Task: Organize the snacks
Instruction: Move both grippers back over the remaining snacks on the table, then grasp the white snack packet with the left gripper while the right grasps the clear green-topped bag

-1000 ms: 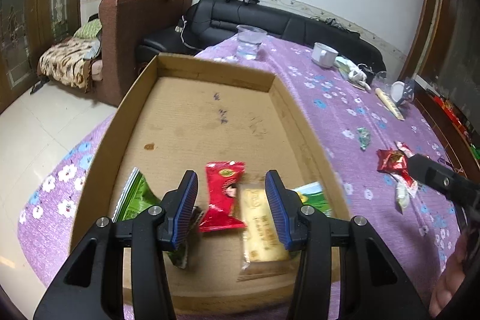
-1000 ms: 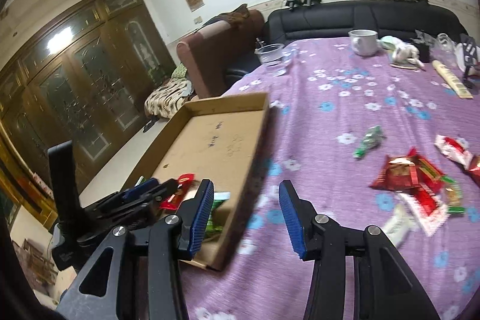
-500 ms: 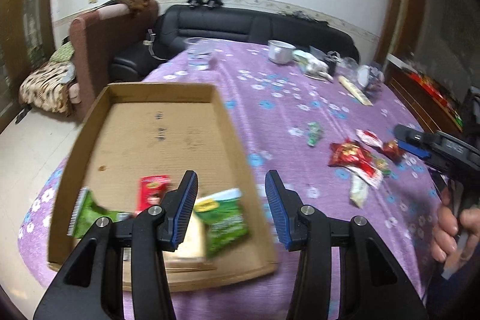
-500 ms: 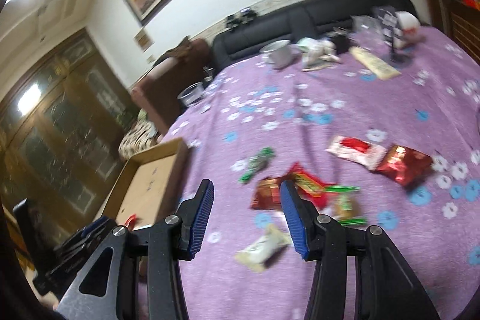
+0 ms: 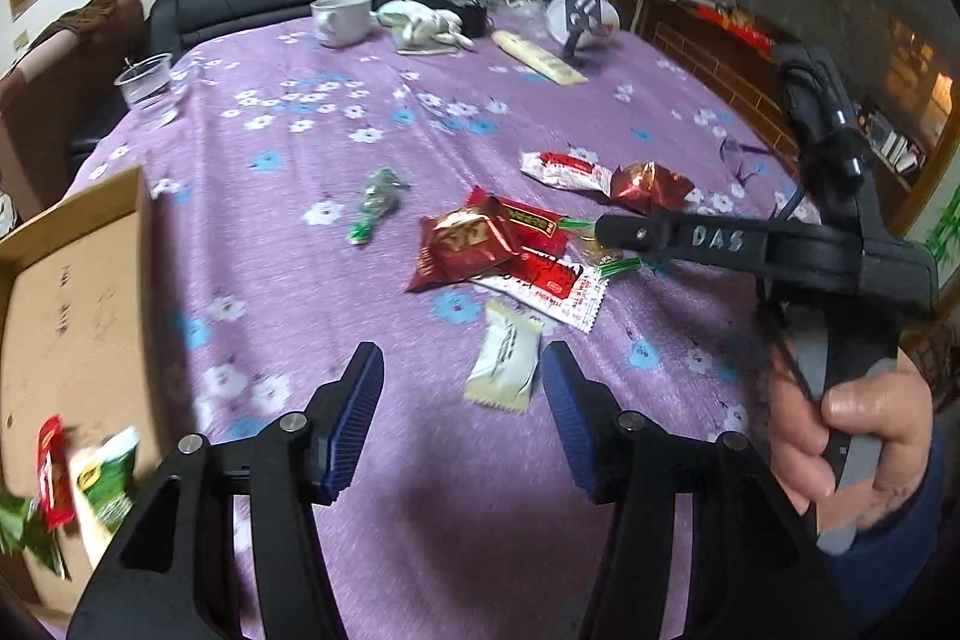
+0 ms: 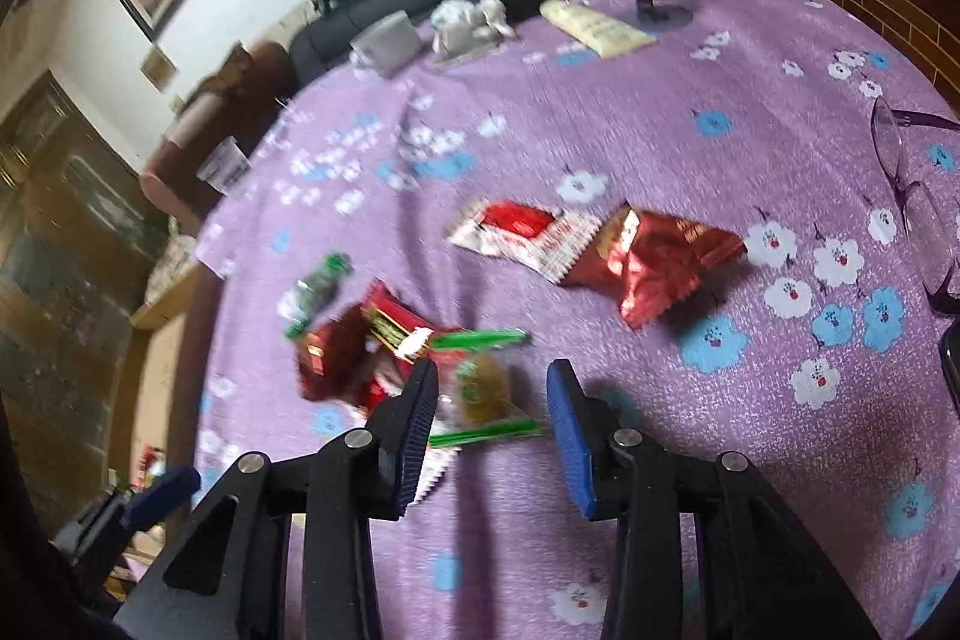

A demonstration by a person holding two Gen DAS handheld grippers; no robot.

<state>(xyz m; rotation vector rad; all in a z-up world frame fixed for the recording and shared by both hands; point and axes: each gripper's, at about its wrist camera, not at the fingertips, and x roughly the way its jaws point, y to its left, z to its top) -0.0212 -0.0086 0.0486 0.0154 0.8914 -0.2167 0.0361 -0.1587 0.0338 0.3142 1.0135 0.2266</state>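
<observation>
Snacks lay scattered over the middle of the counter, on its purple flowered cloth. Through the left wrist camera, the left hand-held gripper hung above the near part of the counter with its blue-padded jaws spread wide and nothing between them; a cream-white packet lay on the cloth just beyond the gap. Past it sat a pile of red wrappers, with a small green candy apart to its left and a red-and-white packet touching a shiny red foil bag farther toward the right edge. At the left edge stood a cardboard box, and in its near corner lay a red packet beside a green-and-white one, both blurred. The right hand-held gripper reached in from the right side, its tip over the red pile, held by the person's hand. A white mug and a clear plastic cup stood near the far edge. Through the right wrist camera, the right hand-held gripper was likewise spread open and empty, poised over a clear wrapper with green ends at the side of the red wrappers. The red-and-white packet and foil bag lay farther on, and purple-framed eyeglasses rested near the right edge.
</observation>
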